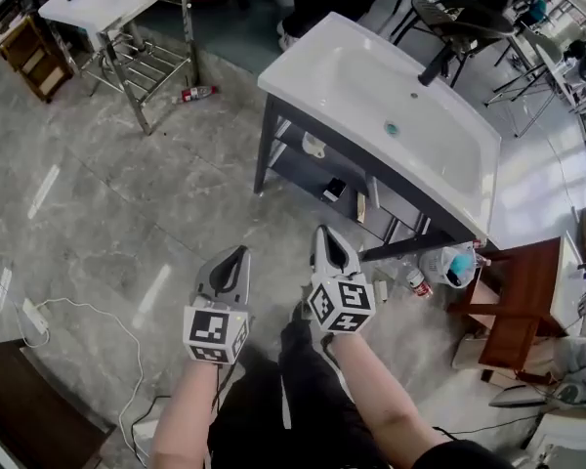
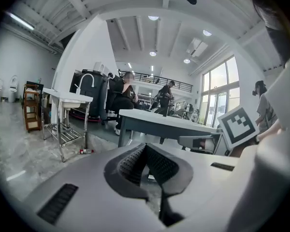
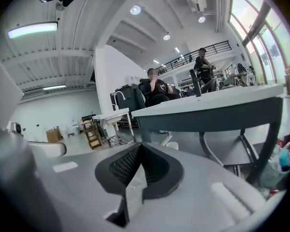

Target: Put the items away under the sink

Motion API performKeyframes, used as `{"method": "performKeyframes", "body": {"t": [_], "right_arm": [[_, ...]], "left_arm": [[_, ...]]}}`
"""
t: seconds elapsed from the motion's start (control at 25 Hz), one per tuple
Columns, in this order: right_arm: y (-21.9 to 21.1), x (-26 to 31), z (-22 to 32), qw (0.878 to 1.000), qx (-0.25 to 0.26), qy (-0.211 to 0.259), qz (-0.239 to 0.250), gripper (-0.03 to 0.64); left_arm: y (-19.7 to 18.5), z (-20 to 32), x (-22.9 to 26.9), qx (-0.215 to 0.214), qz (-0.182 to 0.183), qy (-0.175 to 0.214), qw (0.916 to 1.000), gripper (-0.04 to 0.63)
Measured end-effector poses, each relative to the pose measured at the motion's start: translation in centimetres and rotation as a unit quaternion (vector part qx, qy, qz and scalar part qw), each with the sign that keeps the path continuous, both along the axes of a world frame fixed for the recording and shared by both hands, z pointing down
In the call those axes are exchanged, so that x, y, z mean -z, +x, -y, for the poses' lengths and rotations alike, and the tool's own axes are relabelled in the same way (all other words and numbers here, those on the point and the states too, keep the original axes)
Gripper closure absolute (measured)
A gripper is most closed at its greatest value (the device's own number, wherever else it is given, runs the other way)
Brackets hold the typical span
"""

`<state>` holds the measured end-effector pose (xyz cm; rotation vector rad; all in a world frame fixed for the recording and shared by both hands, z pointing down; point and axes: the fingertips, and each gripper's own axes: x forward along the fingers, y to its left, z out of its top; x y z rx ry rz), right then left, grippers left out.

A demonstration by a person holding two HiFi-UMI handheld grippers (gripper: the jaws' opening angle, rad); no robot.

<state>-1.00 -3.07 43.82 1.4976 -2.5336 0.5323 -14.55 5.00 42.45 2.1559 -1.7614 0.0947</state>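
Standing on the grey marbled floor (image 1: 127, 213), short of the sink (image 1: 371, 96), both grippers held out low in front.

Holding left gripper (image 1: 237, 253) with tips closed onto each other, ribbed pads (image 2: 128, 163) meeting at the front, nothing between them.

Same for right gripper (image 1: 322, 233): tips touching, pads (image 3: 124, 166) together, empty. Sits just right of the left one and slightly farther ahead.

Sink far and right of the grippers: white basin on a dark grey frame, black faucet (image 1: 436, 63) at the far edge, drain (image 1: 392, 127) in the middle.

On the shelf (image 1: 293, 169) under the basin:
- white cup-like item (image 1: 313, 146) toward the left end
- small black item (image 1: 333, 190) right of it
- pale narrow item (image 1: 361, 203) farther right; can't tell what it is

On the floor by the near right end of the frame: plastic bag (image 1: 447, 265) with something blue inside, and a small bottle (image 1: 416, 281) with a red cap just beside it. Brown wooden stool (image 1: 513, 301) right of those.

Far left: second white sink stand (image 1: 117, 3) on metal legs, with a red-labelled bottle (image 1: 195, 93) lying on the floor by one leg. Near left: white power strip (image 1: 34, 316) with its cable trailing across the floor.

Beyond the sink, from the right gripper view: seated person (image 3: 157, 93) in dark clothes.
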Motion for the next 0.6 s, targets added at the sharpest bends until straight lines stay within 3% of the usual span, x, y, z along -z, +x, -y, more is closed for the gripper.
{"method": "performKeyframes", "body": {"t": [0.12,0.28,0.48,0.6], "right_arm": [[1.8,4.3,-2.6,1.000,0.001,-0.007,-0.023,0.614],[4.5,10.0,-4.6,1.000,-0.001,0.004,-0.013,0.614],[7.4,14.5,-7.8,1.000,0.016,0.017,0.003,0.615],[9.2,16.1,-10.7,0.999,0.040,0.025,0.005,0.615]], "left_arm": [[1.0,-1.7,3.4,-0.002,0.006,0.007,1.0000,0.586],[2.8,-3.2,7.9,-0.010,0.033,0.022,0.9992,0.586],[5.8,-6.7,12.4,0.027,0.017,0.041,0.9987,0.586],[8.3,-8.8,14.3,0.028,0.018,0.054,0.9980,0.586]]}}
